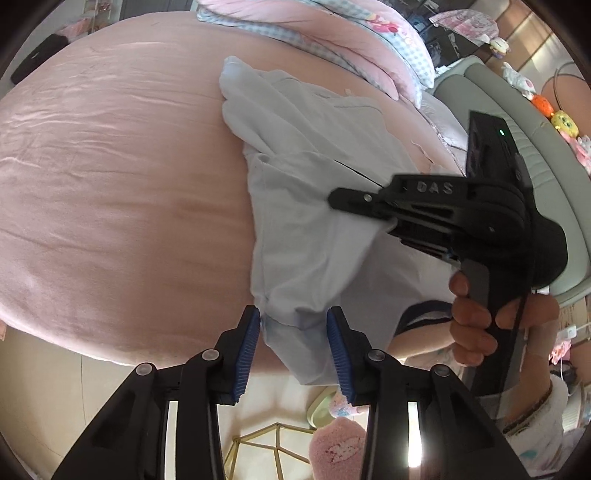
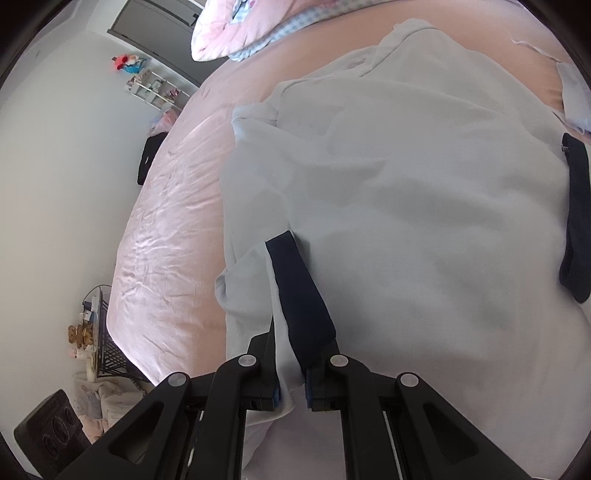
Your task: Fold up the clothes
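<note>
A pale blue shirt (image 1: 314, 177) with navy cuffs lies spread on the pink bed (image 1: 110, 177). In the left wrist view my left gripper (image 1: 293, 350) is open, its blue pads (image 1: 245, 350) on either side of the shirt's near corner at the bed edge. To the right, a hand holds my right gripper (image 1: 354, 203), which lifts a fold of the shirt. The right wrist view shows my right gripper (image 2: 291, 391) shut on a sleeve of the shirt (image 2: 406, 184), just behind its navy cuff (image 2: 299, 295). The other navy cuff (image 2: 576, 221) lies at the far right.
A pink and blue-checked quilt (image 1: 332, 33) is bunched at the head of the bed. A grey headboard (image 1: 535, 140) carries plush toys. A black item (image 2: 147, 158) lies on the bed's far edge. Below the near edge stand a gold wire frame (image 1: 266, 446) and a pink fluffy thing (image 1: 340, 446).
</note>
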A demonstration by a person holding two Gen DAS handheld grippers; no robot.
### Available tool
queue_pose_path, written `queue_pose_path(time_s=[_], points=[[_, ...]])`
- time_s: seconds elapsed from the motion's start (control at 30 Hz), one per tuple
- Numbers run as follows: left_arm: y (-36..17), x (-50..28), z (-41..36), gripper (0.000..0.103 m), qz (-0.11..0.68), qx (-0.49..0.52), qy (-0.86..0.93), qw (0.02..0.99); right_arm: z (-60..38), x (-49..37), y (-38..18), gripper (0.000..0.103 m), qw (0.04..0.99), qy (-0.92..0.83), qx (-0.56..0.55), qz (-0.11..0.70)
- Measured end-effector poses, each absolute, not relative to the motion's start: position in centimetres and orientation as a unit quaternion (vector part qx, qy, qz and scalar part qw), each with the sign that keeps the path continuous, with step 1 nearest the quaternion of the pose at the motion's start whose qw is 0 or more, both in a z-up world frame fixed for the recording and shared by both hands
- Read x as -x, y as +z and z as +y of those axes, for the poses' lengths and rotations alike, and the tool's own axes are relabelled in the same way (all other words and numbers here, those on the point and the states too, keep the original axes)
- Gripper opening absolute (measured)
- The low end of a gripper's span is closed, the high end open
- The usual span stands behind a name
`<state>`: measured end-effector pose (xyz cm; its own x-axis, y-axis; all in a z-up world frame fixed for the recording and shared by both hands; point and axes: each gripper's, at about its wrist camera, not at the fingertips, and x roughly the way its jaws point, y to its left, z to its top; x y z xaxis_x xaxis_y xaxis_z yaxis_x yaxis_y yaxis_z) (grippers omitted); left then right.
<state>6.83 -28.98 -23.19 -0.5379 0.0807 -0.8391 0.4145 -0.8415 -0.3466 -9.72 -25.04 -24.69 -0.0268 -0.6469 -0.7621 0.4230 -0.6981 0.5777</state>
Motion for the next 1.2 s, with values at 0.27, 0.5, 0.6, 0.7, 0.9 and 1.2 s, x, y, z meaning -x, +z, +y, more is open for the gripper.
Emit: queue_pose_path(time_s=[0.27, 0.5, 0.6, 0.7, 0.9, 1.2], points=[[-23.4, -5.6, -26.3, 0.034, 0.199, -0.488, -0.842, 0.114, -25.3, 10.4, -24.7, 0.007, 0.374, -0.712, -0.587, -0.095], [-22.6, -5.8, -26.0, 0.015, 0.167, -0.459, -0.860, 0.146, -24.7, 10.3, -25.0, 0.009, 0.374, -0.693, -0.607, -0.107], [-22.6, -5.8, -25.7, 0.013, 0.161, -0.459, -0.862, 0.141, -24.4, 10.1, -24.7, 0.022, 0.376, -0.678, -0.621, -0.116], [-22.5, -6.0, -25.4, 0.013, 0.169, -0.458, -0.863, 0.128, -24.1, 9.6, -24.4, 0.031, 0.383, -0.662, -0.635, -0.113], [-21.9, -6.1, -24.0, 0.013, 0.153, -0.462, -0.866, 0.115, -23.8, 8.0, -25.2, 0.031, 0.384, -0.639, -0.660, -0.090], [-24.0, -6.2, -23.0, 0.013, 0.076, -0.523, -0.832, 0.171, -23.1, 6.9, -27.1, 0.006, 0.379, -0.644, -0.657, -0.099]])
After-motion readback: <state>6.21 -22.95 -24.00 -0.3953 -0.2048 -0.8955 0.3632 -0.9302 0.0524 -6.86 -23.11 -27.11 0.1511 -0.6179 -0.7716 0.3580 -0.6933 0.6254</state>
